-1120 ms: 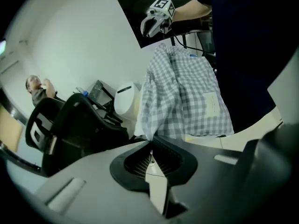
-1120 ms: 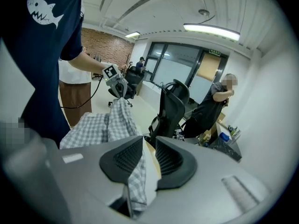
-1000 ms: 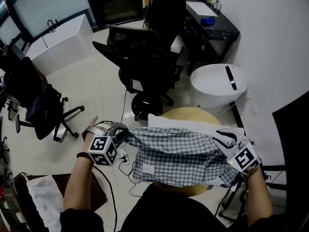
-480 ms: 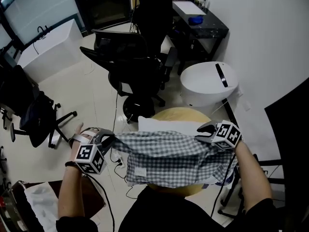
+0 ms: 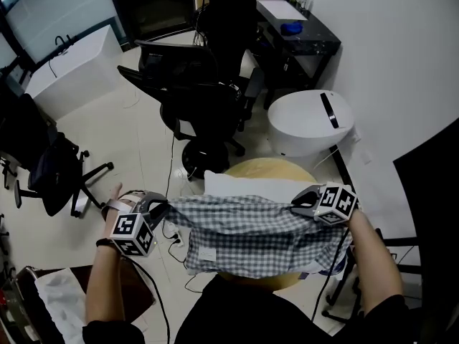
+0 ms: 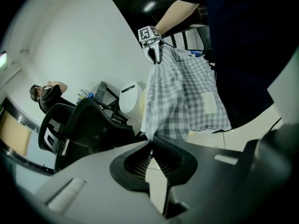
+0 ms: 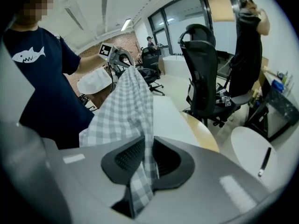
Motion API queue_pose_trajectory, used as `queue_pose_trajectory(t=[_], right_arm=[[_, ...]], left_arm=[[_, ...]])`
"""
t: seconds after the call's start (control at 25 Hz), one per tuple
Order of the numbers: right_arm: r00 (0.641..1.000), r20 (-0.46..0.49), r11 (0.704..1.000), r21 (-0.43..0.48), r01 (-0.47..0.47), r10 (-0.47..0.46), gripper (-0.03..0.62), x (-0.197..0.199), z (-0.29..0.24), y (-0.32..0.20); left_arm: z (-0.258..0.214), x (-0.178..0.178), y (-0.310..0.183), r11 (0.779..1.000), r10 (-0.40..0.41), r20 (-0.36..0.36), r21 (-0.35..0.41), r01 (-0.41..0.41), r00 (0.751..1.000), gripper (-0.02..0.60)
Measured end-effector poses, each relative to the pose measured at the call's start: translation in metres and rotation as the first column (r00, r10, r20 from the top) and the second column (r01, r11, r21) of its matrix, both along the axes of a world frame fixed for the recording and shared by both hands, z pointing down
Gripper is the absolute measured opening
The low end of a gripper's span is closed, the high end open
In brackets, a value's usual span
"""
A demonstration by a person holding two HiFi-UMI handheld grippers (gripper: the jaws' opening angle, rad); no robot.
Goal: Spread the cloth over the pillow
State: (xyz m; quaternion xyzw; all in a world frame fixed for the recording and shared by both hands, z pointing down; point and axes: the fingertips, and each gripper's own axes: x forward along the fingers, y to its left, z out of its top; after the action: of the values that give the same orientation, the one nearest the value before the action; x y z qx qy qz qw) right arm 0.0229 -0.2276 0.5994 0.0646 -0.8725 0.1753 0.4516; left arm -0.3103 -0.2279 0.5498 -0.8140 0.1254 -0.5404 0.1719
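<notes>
Black jaws of the left gripper (image 6: 150,141) are pressed together on one corner of the checked cloth (image 6: 182,92), and only the very tip of that corner disappears between the pads. The right gripper (image 7: 148,162) has just been closing its jaws. A twisted fold of the cloth runs down between them, pinched, with its loose end hanging out below.

In the head view the left gripper (image 5: 163,208) and right gripper (image 5: 300,205) hold the cloth (image 5: 251,228) stretched between them above a white pillow (image 5: 244,185). Their marker cubes cover much of the jaws there, so the grip is hard to read from above. The cloth hides most of the pillow, leaving just a strip along its far edge; whether the fabric rests on it cannot be told.

Under the pillow a round wooden table (image 5: 276,167) shows only as a curved rim. The cloth's near edge, with a small white label (image 5: 208,253), hangs toward the person's dark shirt, which cuts off its lowest part.

Beyond the table stand a black office chair (image 5: 201,84) and a low round white stool (image 5: 308,120) bearing a slim dark object too small to identify. Another person (image 5: 229,13) stands by a dark desk (image 5: 301,34), cut off by the top of the frame.
</notes>
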Motion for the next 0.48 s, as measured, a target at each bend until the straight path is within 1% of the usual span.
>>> queue_pose_trajectory(t=[0.04,0.08,0.28,0.4,0.48], right_arm=[[1.000,0.001,1.000,0.030,-0.004,0.004,0.055,0.002,-0.005,-0.001],[1.000,0.002,0.998,0.060,-0.008,0.008,0.021,0.004,-0.009,-0.002],[1.000,0.001,0.978,0.207,-0.015,0.015,0.014,0.013,-0.040,-0.009],[0.999,0.003,0.952,0.303,-0.037,0.038,0.014,0.020,-0.063,-0.020],[0.998,0.006,0.927,0.370,-0.065,0.067,0.014,0.023,-0.079,-0.032]], left_arm=[[0.000,0.000,-0.001,1.000,-0.001,-0.001,0.001,0.001,1.000,0.005],[-0.001,0.001,-0.003,1.000,-0.002,-0.003,0.003,0.002,1.000,0.005],[-0.004,0.007,-0.017,1.000,-0.005,-0.018,0.025,0.005,1.000,0.005],[-0.008,0.011,-0.033,0.998,-0.014,-0.035,0.054,0.016,0.999,0.005],[-0.012,0.015,-0.050,0.996,-0.018,-0.038,0.082,0.021,0.999,0.005]])
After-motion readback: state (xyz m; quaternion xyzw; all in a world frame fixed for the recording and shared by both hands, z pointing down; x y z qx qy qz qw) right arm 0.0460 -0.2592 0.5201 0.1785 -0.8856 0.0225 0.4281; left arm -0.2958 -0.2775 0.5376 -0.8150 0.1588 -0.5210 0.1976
